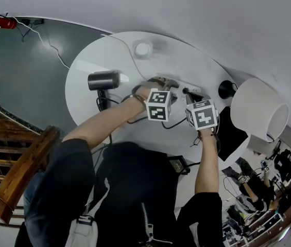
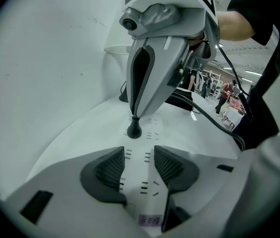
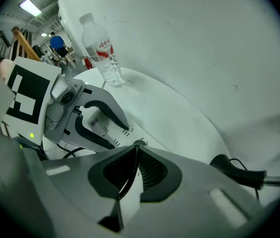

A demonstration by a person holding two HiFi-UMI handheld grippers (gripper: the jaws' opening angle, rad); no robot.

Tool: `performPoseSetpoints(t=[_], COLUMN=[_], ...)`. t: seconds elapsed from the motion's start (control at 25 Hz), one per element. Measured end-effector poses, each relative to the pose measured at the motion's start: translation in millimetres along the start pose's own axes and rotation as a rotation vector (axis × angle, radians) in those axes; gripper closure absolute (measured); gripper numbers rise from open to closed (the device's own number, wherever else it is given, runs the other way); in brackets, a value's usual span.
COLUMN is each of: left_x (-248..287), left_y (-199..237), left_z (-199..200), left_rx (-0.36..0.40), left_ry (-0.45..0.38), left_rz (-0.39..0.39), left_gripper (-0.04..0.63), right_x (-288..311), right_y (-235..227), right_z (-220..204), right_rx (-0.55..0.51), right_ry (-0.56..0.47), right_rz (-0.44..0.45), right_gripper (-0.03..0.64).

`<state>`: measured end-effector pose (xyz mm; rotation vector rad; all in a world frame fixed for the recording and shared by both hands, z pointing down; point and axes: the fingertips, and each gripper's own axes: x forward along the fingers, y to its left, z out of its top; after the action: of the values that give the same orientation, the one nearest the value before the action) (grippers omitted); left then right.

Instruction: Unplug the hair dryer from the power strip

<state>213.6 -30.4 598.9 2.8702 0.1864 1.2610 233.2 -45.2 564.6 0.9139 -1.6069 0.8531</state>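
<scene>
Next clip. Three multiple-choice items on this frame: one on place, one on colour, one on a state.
1. Where is the hair dryer? A. on the table B. on the floor C. on a chair
2. What colour is the plug? A. white B. black C. red
3. The right gripper has its fingers: A. wide apart B. shut on the plug C. shut on the hair dryer

1 A: it lies on the table.
2 B: it is dark against the white power strip.
3 B: the right gripper view shows them pinching it.
</scene>
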Motion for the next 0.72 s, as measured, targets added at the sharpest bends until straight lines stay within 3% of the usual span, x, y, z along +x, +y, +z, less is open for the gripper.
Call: performPoseSetpoints(t=[0.48,0.64,0.72], left_x=[2,3,4], left_y=[-4,-4,-3], left_z=[3,3,2], left_rx=[0.019,0.018,0.021], left_ry=[0.000,0.000,-0.001], left_rz=[-0.004,0.000,-0.004], left_gripper=[0.413,0.413,0.414], right_x=[0,-28,-65], right_y=[-1,-20,-34], right_z=[-6,24,53], right_rx=[-0.009,0.053,0.014], right_ry=[0.024,-0.083,-0.135], right_rz=[0.005,-0.012,-0.054], right_gripper=[0.591,0.591,0.589])
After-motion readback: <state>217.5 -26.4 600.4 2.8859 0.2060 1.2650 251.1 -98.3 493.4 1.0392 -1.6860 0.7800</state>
